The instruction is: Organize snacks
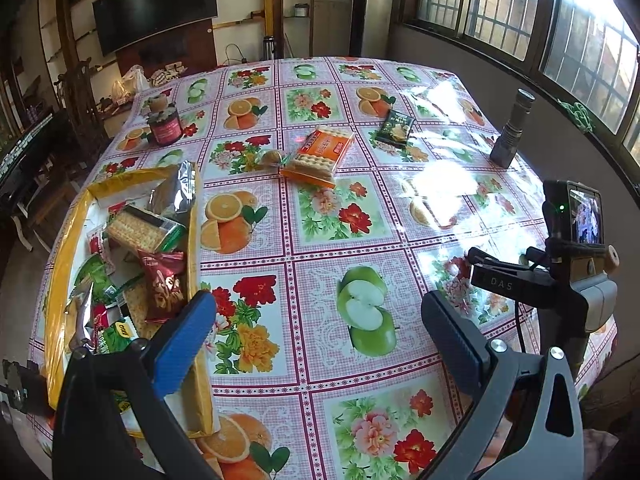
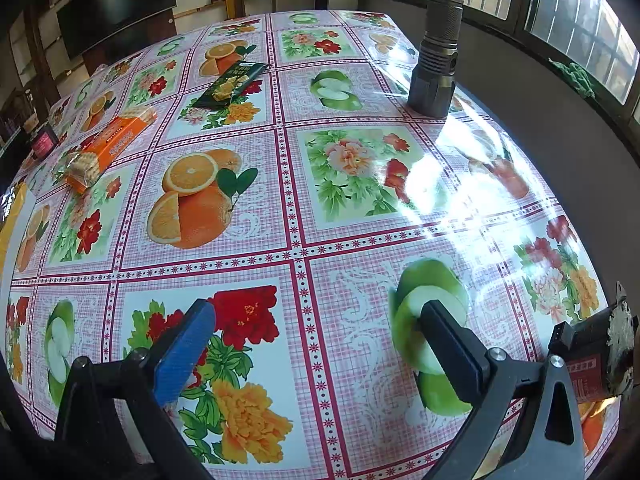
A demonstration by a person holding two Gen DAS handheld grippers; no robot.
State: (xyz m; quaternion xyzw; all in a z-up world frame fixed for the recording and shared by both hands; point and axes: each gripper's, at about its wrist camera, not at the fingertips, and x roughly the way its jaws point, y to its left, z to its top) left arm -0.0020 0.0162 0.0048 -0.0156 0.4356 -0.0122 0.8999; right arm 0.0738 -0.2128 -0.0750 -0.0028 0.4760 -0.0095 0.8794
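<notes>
The left tool [image 1: 316, 344] hung over the counter [image 1: 400, 208] with its fingers spread apart and nothing between them. Just to its left stood a yellow box [image 1: 192, 240], already heaped with snack packets: a cracker pack [image 1: 144, 230], a dark red packet [image 1: 164, 286] and a silver wrapper [image 1: 176, 194] among them. Farther out on the flowered cloth lay an orange biscuit pack [image 1: 320, 156], with a small wrapped bun [image 1: 272, 158] touching its near-left end. A dark green packet [image 1: 396, 126] lay apart to the right of them. A red jar [image 1: 163, 124] stood near the far left edge and a flashlight [image 1: 514, 132] stood upright at the right. The right tool [image 2: 320, 344] was likewise parted and empty, over bare cloth.
</notes>
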